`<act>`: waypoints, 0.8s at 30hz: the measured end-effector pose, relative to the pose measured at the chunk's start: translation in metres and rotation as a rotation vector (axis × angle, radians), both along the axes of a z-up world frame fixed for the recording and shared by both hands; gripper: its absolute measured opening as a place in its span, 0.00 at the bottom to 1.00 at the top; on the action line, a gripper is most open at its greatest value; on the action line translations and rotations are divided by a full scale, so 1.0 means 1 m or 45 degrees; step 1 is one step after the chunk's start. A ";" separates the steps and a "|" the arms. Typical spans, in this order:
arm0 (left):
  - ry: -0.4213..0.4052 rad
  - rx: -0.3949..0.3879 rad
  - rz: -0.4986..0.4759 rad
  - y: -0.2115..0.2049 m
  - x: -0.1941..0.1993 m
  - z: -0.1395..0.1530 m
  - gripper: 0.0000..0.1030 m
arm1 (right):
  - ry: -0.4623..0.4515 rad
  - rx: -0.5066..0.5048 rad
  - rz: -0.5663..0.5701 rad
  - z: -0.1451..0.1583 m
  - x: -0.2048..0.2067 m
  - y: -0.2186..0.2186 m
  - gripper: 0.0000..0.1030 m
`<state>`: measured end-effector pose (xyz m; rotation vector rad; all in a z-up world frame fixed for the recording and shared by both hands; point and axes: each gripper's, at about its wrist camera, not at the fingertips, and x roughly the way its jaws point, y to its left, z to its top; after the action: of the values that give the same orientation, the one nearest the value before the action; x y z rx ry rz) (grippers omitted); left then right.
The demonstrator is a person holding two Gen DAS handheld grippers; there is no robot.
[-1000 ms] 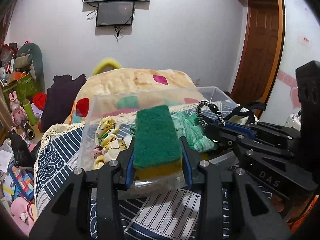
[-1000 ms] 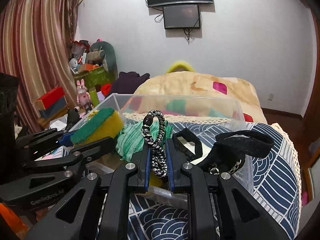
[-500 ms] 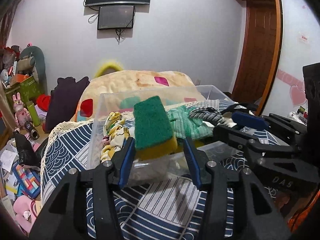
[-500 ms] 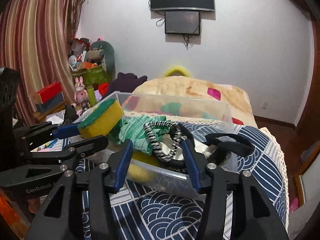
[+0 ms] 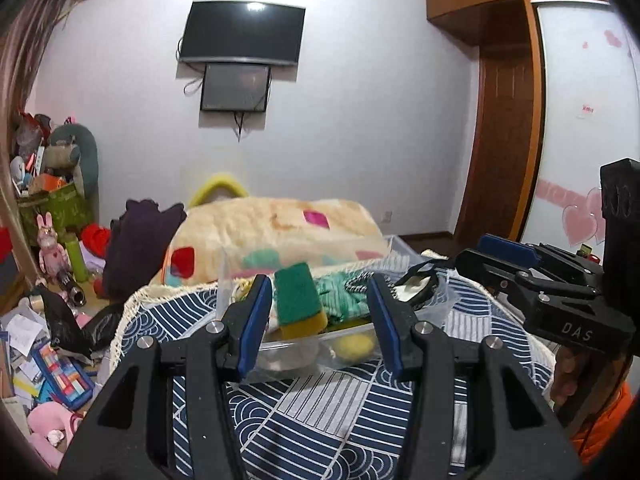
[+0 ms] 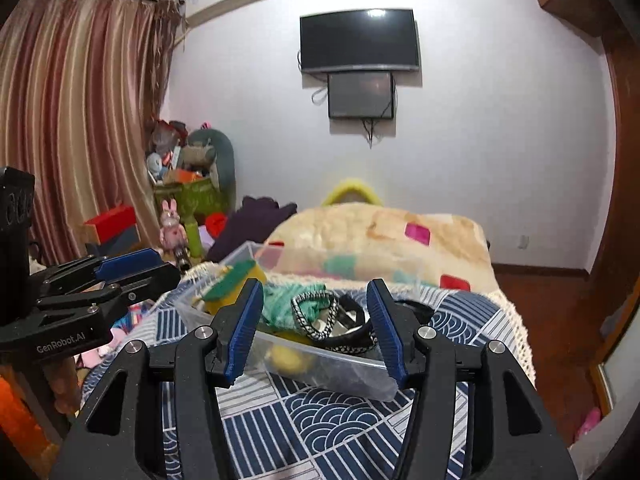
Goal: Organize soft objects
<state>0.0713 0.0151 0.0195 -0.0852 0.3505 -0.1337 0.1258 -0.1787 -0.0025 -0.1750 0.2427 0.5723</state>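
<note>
On the bed (image 5: 320, 400), blue patterned cover, sits the clear bin (image 6: 340, 364): sponge (image 5: 298, 298), green cloth (image 6: 288, 300), braided cord (image 6: 316, 316) inside. My left claw (image 5: 318, 320) and right claw (image 6: 316, 322) both spread, holding nothing. Television (image 6: 359, 40) on white wall; curtain (image 6: 76, 120) left.

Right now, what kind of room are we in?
Most likely a lived-in bedroom. A bed with a blue patterned cover and a plush blanket fills the middle, a TV hangs on the wall, and toys and clutter pile up beside striped curtains.
</note>
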 end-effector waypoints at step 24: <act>-0.175 0.034 0.093 -0.008 -0.053 0.001 1.00 | -0.160 0.064 -0.053 -0.010 -0.041 -0.014 0.99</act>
<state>0.0186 0.0074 0.0206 -0.0617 0.2114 -0.0618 0.0845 -0.1925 -0.0121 -0.1563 0.1099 0.5235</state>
